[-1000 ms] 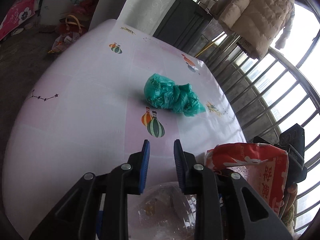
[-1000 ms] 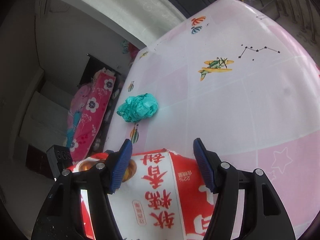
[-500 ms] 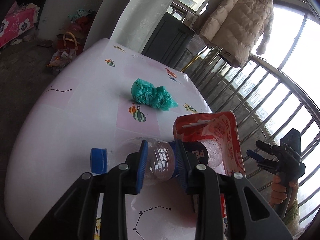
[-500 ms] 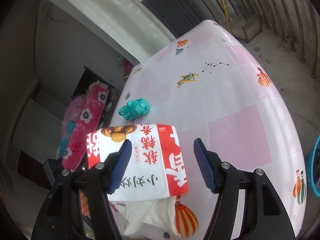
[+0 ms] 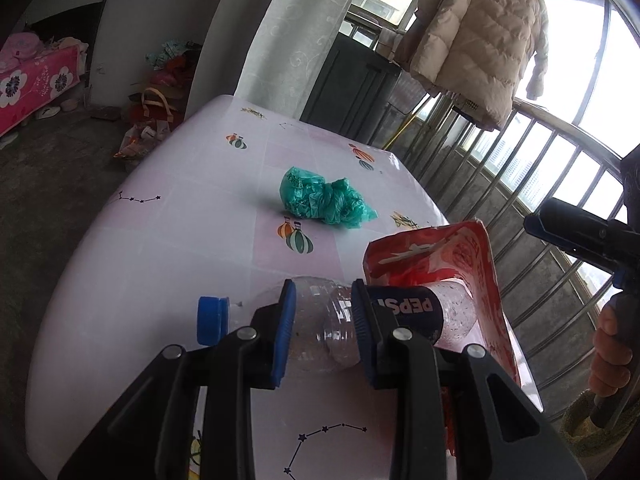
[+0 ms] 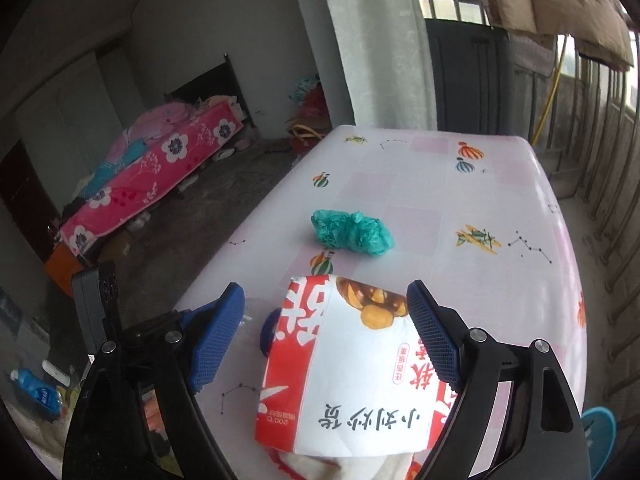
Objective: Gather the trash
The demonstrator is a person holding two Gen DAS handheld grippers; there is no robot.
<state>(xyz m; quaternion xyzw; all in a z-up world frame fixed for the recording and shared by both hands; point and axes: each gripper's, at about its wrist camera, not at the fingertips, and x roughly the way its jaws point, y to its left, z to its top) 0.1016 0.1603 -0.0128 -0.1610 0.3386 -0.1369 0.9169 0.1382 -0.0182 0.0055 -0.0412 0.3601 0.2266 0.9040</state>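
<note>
My left gripper (image 5: pixel 324 292) is shut on a clear Pepsi bottle (image 5: pixel 316 320) with a blue cap (image 5: pixel 210 320), held sideways above the table (image 5: pixel 160 260). The bottle's base end sits inside the mouth of a red and white snack bag (image 5: pixel 452 256). My right gripper (image 6: pixel 324 292) has its jaws opening wide. The bag (image 6: pixel 352 380) lies between them, with the left pad clearly off it. In the left wrist view the right gripper (image 5: pixel 560 228) hangs to the right of the bag in a hand. A crumpled green plastic bag (image 5: pixel 324 200) (image 6: pixel 352 232) lies mid-table.
The table (image 6: pixel 480 200) has a pink patterned cover. A metal railing (image 5: pixel 540 200) runs along its right side, with a beige coat (image 5: pixel 480 40) hung above. A bed with a pink floral cover (image 6: pixel 152 176) stands left. A blue basin (image 6: pixel 600 436) sits on the floor.
My right gripper has widened, let go of the snack bag, rolled and drawn back. My left gripper has lifted the bottle and put its base into the bag's mouth.
</note>
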